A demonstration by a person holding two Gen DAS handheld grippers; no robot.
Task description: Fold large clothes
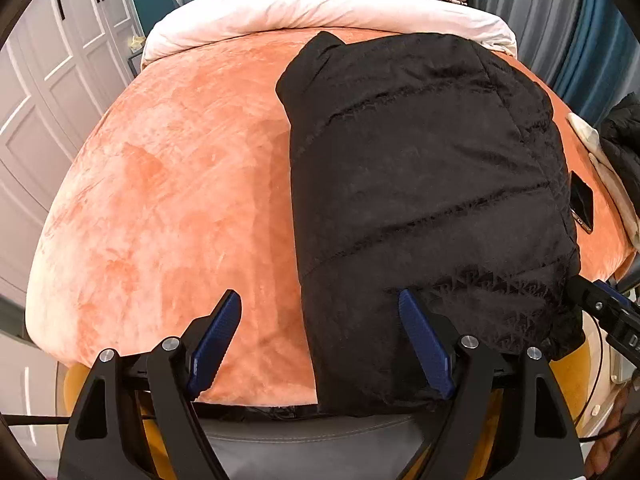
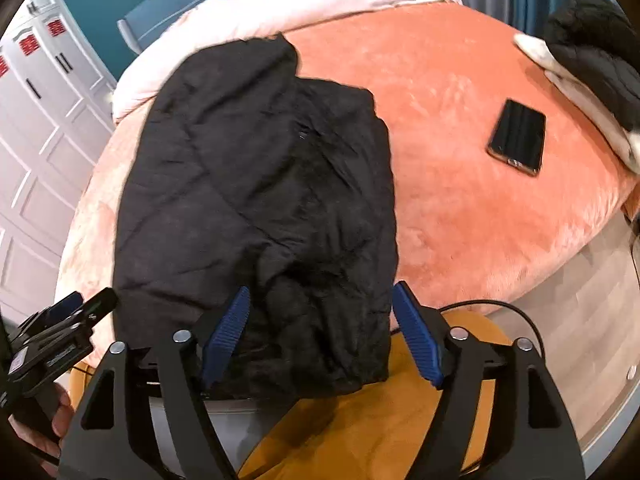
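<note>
A black quilted puffer jacket (image 1: 424, 184) lies folded lengthwise on the orange plush bed cover (image 1: 180, 184), its hem hanging over the near edge. It also shows in the right wrist view (image 2: 256, 184). My left gripper (image 1: 320, 336) is open and empty at the near edge, straddling the jacket's left side. My right gripper (image 2: 320, 328) is open and empty, its jaws on either side of the jacket's lower right corner. The right gripper shows at the right edge of the left wrist view (image 1: 600, 308), and the left gripper at the left of the right wrist view (image 2: 64, 320).
A black phone (image 2: 518, 136) lies on the cover right of the jacket. A white duvet (image 1: 320, 12) is bunched at the headboard. More dark and white clothes (image 2: 592, 60) sit at the bed's far right. White wardrobes (image 1: 48, 92) stand left.
</note>
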